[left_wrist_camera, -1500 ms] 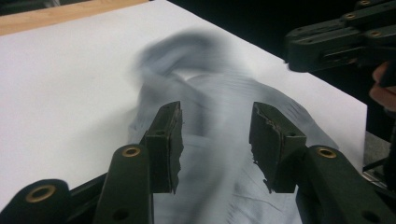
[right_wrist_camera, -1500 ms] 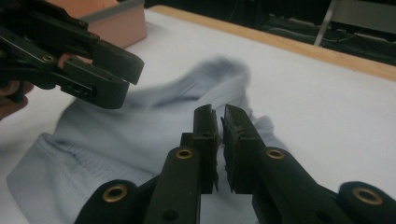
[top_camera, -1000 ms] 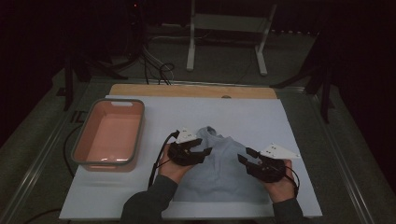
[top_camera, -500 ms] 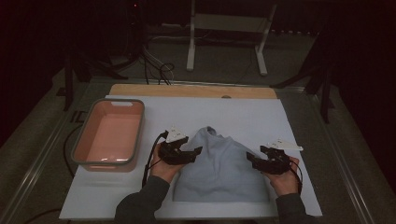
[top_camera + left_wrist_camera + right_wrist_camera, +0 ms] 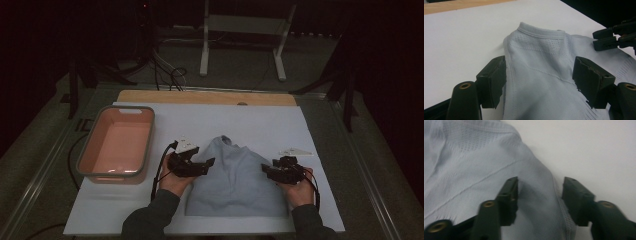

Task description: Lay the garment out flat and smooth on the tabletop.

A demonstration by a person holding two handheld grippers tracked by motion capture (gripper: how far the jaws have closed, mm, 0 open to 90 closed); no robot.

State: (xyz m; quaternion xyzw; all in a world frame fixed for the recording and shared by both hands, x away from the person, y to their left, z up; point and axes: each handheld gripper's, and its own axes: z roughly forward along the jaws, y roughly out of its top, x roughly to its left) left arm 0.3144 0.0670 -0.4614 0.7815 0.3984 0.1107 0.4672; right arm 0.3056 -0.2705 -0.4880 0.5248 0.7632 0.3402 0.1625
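A pale blue knitted garment point(image 5: 235, 177) lies flat on the white table point(image 5: 320, 135). The left claw point(image 5: 540, 82) has just opened wider astride its left edge; the right claw point(image 5: 539, 200), open, has just been closing over its right edge.

The left gripper point(image 5: 540, 83) has just been opening, its black jaws straddling the pale blue knitted garment point(image 5: 544, 65) on the white table sheet point(image 5: 461, 42). The other black gripper point(image 5: 596, 40) sits top right.

Dark room – white metal stand point(image 5: 243, 37) on grey floor point(image 5: 320, 82) w/ cables point(image 5: 167, 70).
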